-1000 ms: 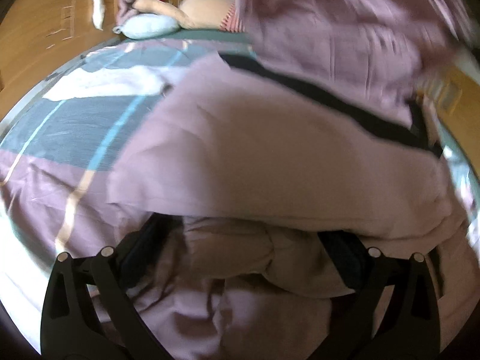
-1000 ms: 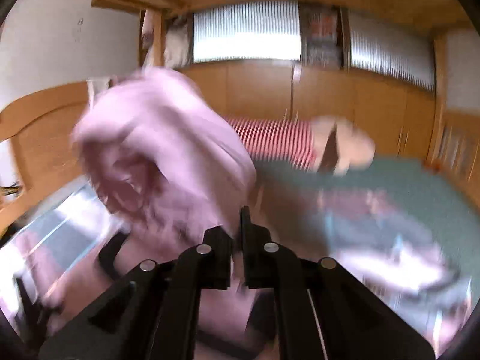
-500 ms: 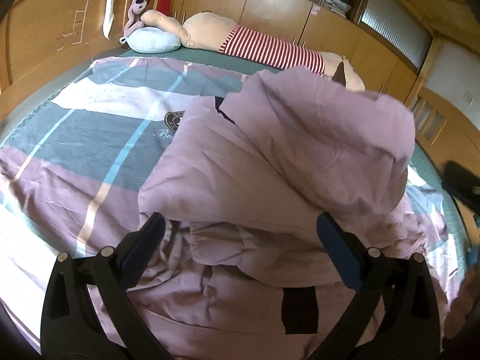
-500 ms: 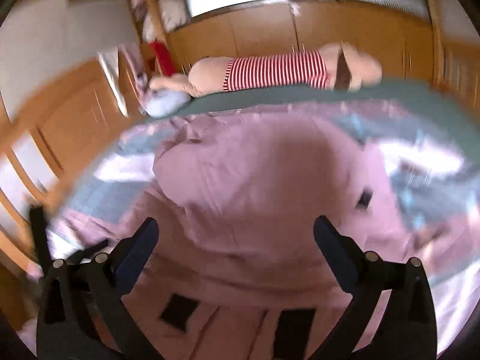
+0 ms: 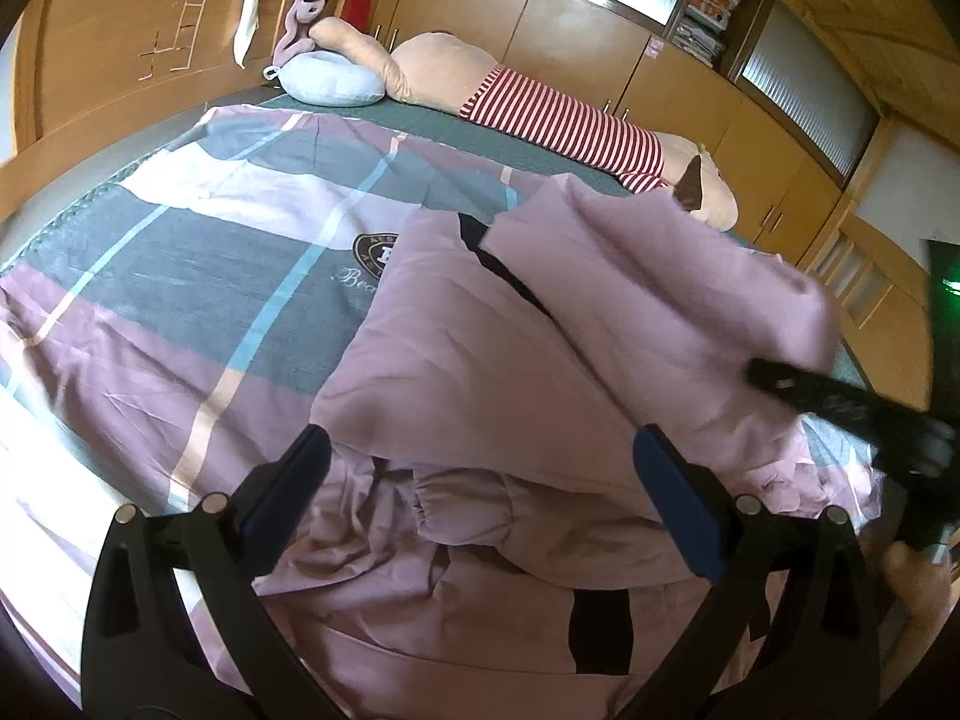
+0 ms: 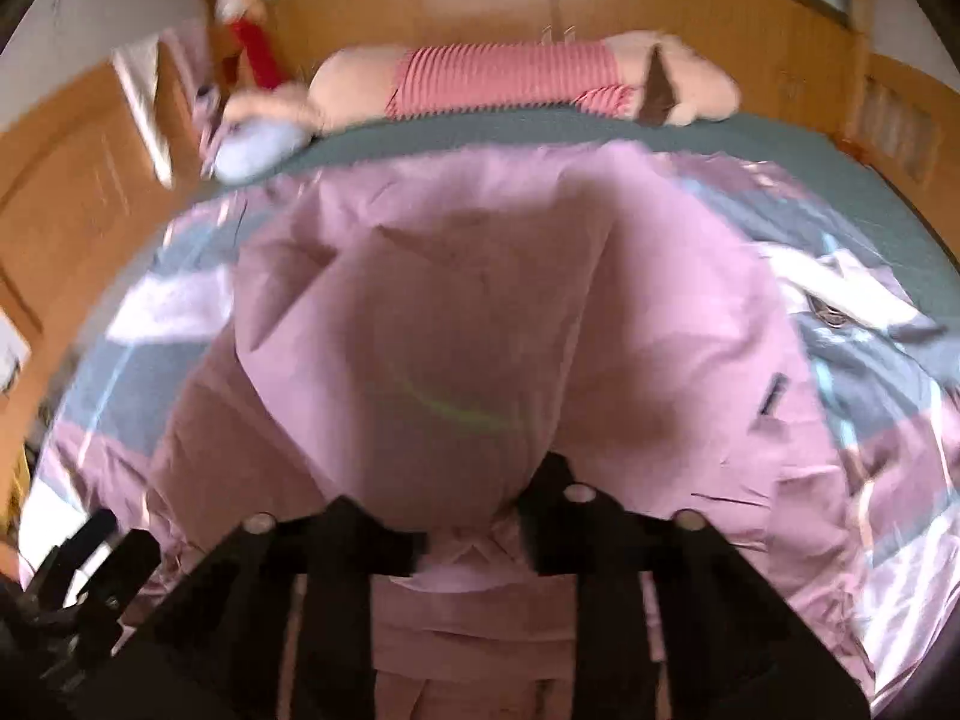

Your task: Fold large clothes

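Garment on bed; left fingers wide, right fingers narrowing around fabric.

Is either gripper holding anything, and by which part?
The right gripper, its jaws just closing, pinches the pink garment at its bunched near edge; the left gripper holds nothing.

Both wrist cameras look steeply down along their fingers at the garment on the bed, close over its near edge, facing the far edge. Both share the garment, the striped plush and cabinets.
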`<state>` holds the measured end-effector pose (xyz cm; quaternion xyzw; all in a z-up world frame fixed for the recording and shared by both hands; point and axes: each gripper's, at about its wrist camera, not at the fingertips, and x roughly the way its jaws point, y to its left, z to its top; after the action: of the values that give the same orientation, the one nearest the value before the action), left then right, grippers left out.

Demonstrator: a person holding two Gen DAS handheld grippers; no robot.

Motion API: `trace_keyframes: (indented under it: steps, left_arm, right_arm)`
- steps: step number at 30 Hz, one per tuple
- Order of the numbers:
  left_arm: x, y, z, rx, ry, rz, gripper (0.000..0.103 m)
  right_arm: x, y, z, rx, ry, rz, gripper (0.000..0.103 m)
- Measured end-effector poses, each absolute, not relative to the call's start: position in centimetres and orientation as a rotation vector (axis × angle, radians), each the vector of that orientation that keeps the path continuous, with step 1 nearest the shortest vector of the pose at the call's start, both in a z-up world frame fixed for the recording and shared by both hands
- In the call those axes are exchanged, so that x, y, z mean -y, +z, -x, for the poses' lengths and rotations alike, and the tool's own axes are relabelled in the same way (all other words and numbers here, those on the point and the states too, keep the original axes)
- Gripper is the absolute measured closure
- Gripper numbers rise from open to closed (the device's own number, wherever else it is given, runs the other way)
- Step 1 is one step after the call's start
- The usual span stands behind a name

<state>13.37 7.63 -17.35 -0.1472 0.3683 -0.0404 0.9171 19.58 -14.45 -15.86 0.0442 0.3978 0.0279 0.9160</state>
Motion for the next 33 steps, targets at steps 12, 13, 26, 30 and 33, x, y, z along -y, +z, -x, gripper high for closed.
trace_keyframes:
  steps: [12,13,26,30,33]
  left_arm:
    - [-6.7,-17.6,-13.3,-0.772,-0.089,0.287,0.002]
    - [-6.7,-17.6,-13.3,-0.772,-0.087,0.288,0.002]
    - [-5.7,-18.0,-13.3,-0.800,-0.113,0.282,0.002]
    - [-5.3,-18.4,-13.4,-0.821,-0.117,0.279,0.002]
    - [-4.9,-18.7,-13.3,-0.832,-0.123,0.272,0.002]
  right_arm:
    - [19.0,-12.2,-7.0,-0.623,0.189,-0.128,0.096]
    - [18.9,-13.0,-7.0,-0.652,0.210,-0.136,0.097]
    - [16.7,-19.1,-6.9,-0.866,0.261,-0.132,0.022]
    - [16.9,-15.4,-4.4,-0.669,0.278,-0.138,0.016]
    - [16.5,-11.8,-3.8,-0.518,0.270,-0.110,0.018]
